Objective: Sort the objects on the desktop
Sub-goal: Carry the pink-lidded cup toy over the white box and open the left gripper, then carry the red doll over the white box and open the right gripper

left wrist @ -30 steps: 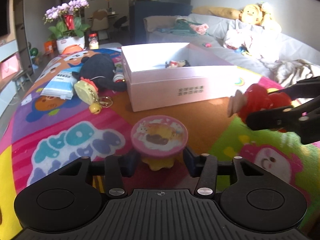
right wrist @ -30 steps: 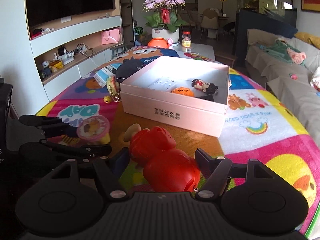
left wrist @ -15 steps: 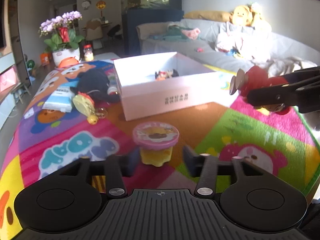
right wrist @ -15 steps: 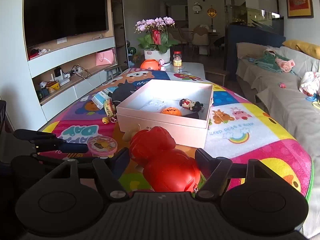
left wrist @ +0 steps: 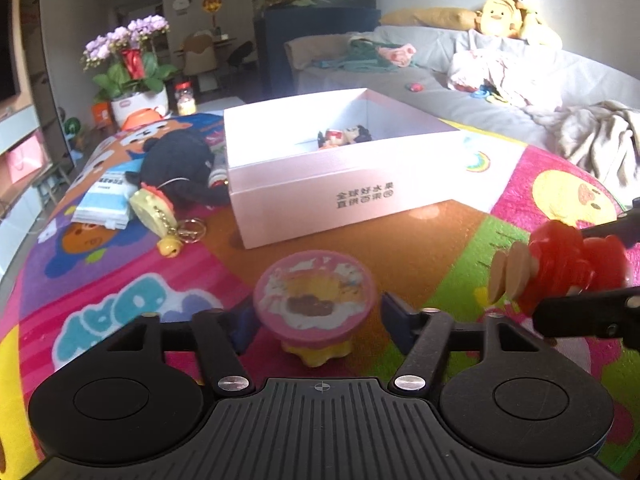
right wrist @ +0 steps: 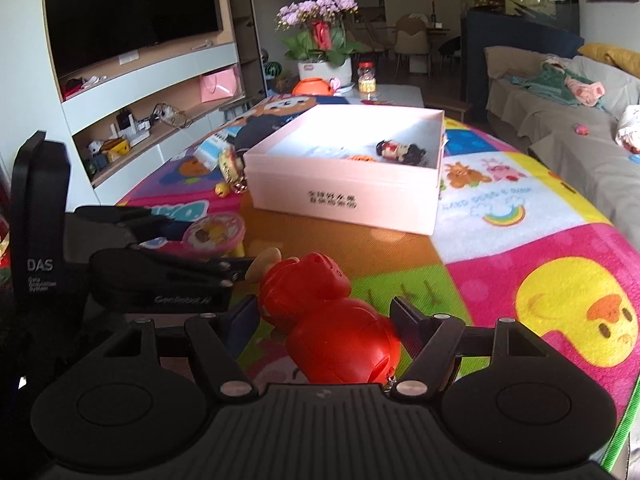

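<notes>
the left gripper point(left wrist: 316, 316) has a small pudding cup with a round pink printed lid and yellow body point(left wrist: 315, 306) standing between its jaws. the jaws have just been opening, and in the left wrist view a gap shows on each side of the yellow body, so the pads do not appear to press on it. whether the cup rests on the mat or is caught under its lid rim i cannot tell.

the right gripper point(right wrist: 320, 320) is closed around a glossy red plastic pig-shaped toy with tan ears point(right wrist: 324, 316); its jaws sit part-way apart against the toy's round sides, head pointing forward.

both grippers hang low over the bright cartoon-printed play mat point(right wrist: 560, 264), just beside each other, short of the shallow pale pink cardboard box point(right wrist: 344, 196). the box already holds 1 small doll figure point(right wrist: 400, 151) and something orange beside it. a black plush toy point(left wrist: 176, 164), a yellow keychain charm point(left wrist: 154, 210) and a blue-and-white tissue packet point(left wrist: 106, 200) lie on the mat left of the box.

risks, as i judge them: the loose cup could tip or be left behind if the left gripper moves on. the smooth rounded pig could squirt out of the right grip on the way. with the 2 grippers so close, a shared path to the box could make them collide, or clip the near wall and shove the box.
</notes>
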Action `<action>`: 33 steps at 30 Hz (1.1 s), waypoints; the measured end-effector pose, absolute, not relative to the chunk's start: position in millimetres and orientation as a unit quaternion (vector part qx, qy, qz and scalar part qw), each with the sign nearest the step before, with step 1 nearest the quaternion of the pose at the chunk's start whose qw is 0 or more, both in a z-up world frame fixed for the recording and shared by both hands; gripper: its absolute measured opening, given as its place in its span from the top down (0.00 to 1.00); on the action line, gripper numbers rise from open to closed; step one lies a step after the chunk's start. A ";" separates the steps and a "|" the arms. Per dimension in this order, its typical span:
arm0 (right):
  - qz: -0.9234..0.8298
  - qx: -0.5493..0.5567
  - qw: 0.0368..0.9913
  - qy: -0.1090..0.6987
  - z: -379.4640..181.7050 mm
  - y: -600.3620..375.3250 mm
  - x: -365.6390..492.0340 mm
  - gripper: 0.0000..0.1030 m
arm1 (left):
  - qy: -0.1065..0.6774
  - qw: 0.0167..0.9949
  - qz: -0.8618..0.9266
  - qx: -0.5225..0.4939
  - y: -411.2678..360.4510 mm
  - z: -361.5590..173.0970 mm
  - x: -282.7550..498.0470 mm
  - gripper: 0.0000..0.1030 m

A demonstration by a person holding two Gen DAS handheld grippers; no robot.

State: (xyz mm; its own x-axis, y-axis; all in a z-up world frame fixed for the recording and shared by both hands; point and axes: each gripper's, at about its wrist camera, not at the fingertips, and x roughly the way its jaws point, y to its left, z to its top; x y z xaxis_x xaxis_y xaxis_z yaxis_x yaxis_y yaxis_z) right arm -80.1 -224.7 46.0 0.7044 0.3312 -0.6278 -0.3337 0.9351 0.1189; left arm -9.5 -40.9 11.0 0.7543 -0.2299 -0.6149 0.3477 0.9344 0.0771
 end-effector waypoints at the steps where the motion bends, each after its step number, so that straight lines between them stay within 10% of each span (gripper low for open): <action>1: 0.182 -0.002 0.922 0.341 44.7 -224.2 -81.0 0.30 | 0.316 0.930 -0.160 0.095 -40.6 11.4 -11.9 0.43; 15: 0.124 0.035 0.959 0.251 89.1 -257.8 -65.5 0.30 | 0.145 0.974 -0.153 0.086 -49.2 117.9 17.6 0.51; 22: 0.129 0.032 0.951 0.278 81.2 -257.1 -54.5 0.30 | 0.188 0.964 -0.181 0.059 -44.2 82.2 30.9 0.08; 33: 0.127 0.028 0.948 0.291 91.1 -243.2 -2.7 0.30 | 0.285 0.950 -0.122 0.031 34.2 19.0 15.4 0.05</action>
State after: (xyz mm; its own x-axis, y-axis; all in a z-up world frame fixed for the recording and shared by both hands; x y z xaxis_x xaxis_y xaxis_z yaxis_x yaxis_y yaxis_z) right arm -2.7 -243.2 91.1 0.7983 0.2579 -0.5443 -0.2254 0.9659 0.1271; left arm 15.4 34.2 19.0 0.8082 -0.2140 -0.5486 0.2492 0.9684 -0.0106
